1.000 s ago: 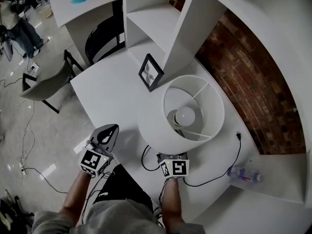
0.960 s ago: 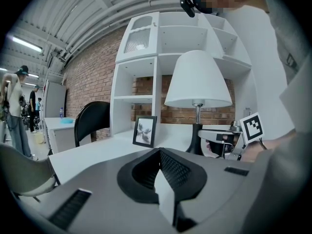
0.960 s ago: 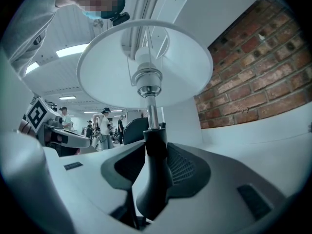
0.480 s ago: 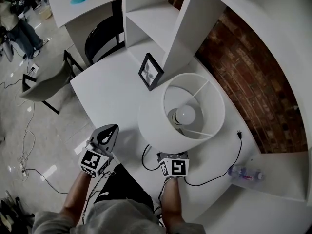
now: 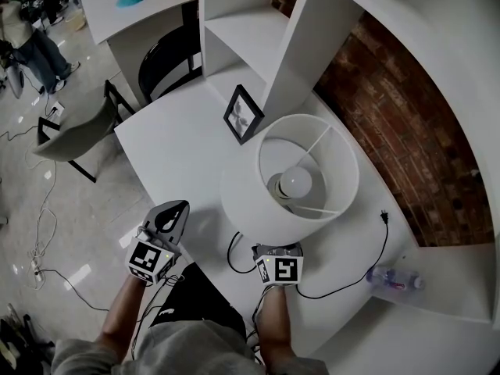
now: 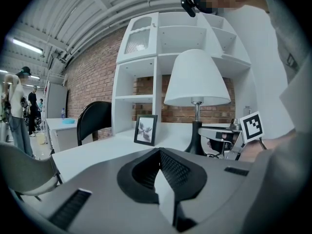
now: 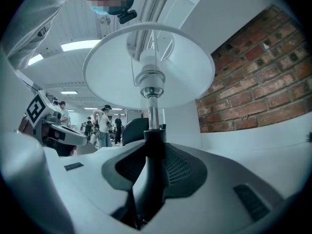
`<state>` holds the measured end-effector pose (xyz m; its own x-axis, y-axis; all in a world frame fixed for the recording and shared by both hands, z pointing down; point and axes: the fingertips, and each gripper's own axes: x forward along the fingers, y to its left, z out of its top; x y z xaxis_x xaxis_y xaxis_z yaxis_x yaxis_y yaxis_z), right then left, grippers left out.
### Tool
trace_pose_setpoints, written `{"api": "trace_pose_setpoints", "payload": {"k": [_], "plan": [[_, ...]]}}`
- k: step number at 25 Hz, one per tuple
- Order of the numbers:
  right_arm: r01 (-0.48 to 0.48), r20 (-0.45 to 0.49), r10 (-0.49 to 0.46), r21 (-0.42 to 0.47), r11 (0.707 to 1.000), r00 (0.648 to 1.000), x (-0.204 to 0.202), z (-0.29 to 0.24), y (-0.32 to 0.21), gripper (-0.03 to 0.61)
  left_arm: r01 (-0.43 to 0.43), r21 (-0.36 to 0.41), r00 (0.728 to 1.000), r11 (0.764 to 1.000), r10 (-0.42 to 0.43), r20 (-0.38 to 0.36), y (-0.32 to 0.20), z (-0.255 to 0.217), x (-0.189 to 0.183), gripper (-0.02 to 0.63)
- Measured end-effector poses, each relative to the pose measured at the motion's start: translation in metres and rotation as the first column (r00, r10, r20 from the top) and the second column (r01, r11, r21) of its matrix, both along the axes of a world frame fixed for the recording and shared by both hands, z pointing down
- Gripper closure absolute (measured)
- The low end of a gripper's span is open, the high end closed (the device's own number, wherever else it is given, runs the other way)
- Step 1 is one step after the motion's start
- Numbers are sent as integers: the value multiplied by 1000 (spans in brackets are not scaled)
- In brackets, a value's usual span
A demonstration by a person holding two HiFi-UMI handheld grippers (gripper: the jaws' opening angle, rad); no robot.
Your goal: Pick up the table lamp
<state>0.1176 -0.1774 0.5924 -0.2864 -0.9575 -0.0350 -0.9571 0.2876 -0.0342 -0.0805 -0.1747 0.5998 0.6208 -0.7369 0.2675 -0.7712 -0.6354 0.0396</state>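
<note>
Since the earlier frame: lamp shade sits a shade farther from the viewer, toward the brick wall; both grippers unmoved.

1. Lamp. White drum shade, bulb visible from above, black stem. Stands on the white desk, right of centre, near the front edge. Base hidden under the shade in the head view.
2. Right gripper. At the near edge of the desk, tips under the shade. Jaws closing, part open, the stem between them with a pad against each side.
3. Left gripper. Off the near left edge of the desk, well apart from the lamp. Jaws together, nothing between them.
4. Picture frame. Black, upright, on the desk just beyond the lamp to the left.
5. Cord. Black, loops from under the shade along the near edge, then runs right to a plug.
6. Bottle. Clear plastic, lying on its side at the far right.
7. Shelf unit. White, at the far end of the desk, against the brick wall.
8. Chair. Black, beyond the desk to the left.
</note>
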Motion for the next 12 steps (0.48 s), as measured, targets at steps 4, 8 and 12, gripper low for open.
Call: {"api": "trace_pose_setpoints", "payload": {"k": [4, 8, 12], "plan": [[-1, 18, 1, 14, 1000, 1000, 0, -3, 1, 446, -5, 1, 1000, 1000, 5, 4, 0, 0, 1, 611], [-2, 19, 1, 18, 1000, 1000, 1, -9, 4, 448, -6, 6, 1000, 1000, 6, -2, 0, -7, 2, 611], [-1, -1, 1, 13, 1000, 1000, 1, -18, 7, 446, -10, 7, 1000, 1000, 10, 1, -1, -16, 3, 611]]}}
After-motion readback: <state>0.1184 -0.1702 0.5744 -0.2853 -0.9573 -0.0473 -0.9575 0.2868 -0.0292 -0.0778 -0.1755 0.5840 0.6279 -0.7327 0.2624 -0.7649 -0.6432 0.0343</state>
